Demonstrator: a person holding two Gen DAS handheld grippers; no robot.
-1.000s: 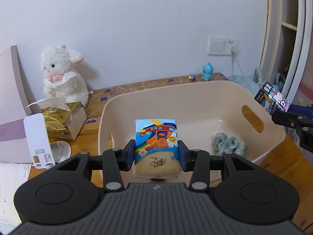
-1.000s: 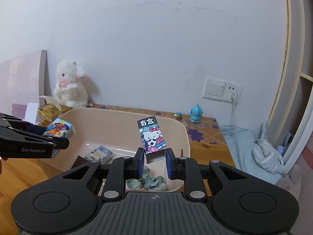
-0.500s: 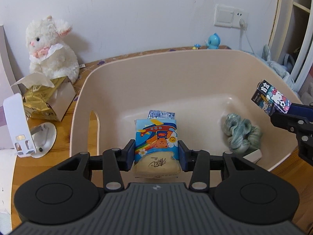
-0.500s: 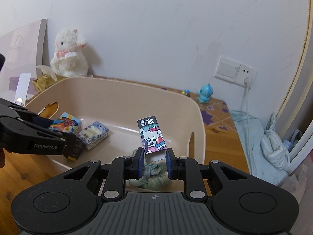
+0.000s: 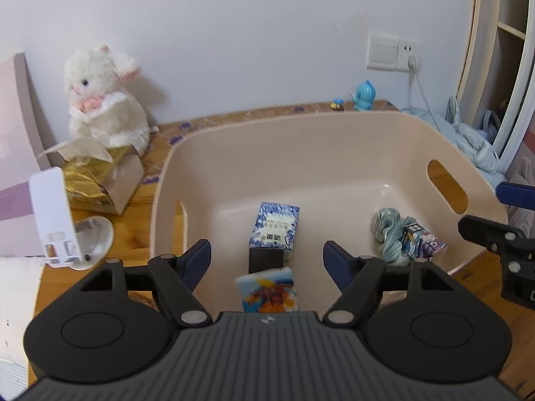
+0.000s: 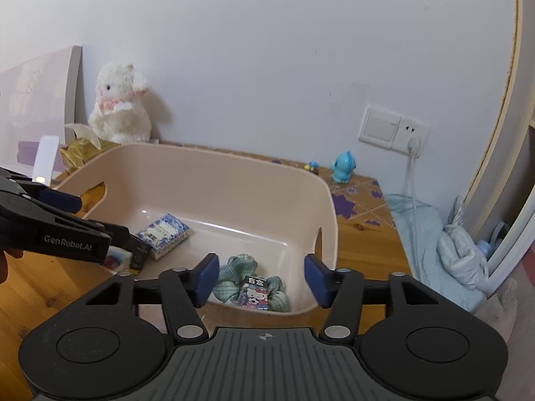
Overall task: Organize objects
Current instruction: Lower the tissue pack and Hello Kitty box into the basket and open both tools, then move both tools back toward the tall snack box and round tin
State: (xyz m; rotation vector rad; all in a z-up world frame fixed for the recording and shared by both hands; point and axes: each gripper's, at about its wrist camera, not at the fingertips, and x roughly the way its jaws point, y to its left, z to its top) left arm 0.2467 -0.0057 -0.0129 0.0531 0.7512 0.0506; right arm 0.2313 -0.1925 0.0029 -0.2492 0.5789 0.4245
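Both claws have just been opening over the bin [image 5: 334,140]; the left claw [image 5: 266,260], marked "GenRobot.AI", gapes above the tissue pack [image 5: 267,289]; the right claw [image 6: 260,279] gapes above the cat-printed box [image 6: 254,293] on the scrunchie [image 6: 234,272].

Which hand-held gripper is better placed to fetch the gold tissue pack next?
Left. The gold tissue pack lies beside the bin on the left hand-held gripper's side; its jaws just opened, empty.

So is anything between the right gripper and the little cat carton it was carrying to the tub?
Nothing visible. The right gripper has just been opening and stands open; the cat-print carton lies below it inside the beige tub, resting on the green checked scrunchie, clear of both pads.
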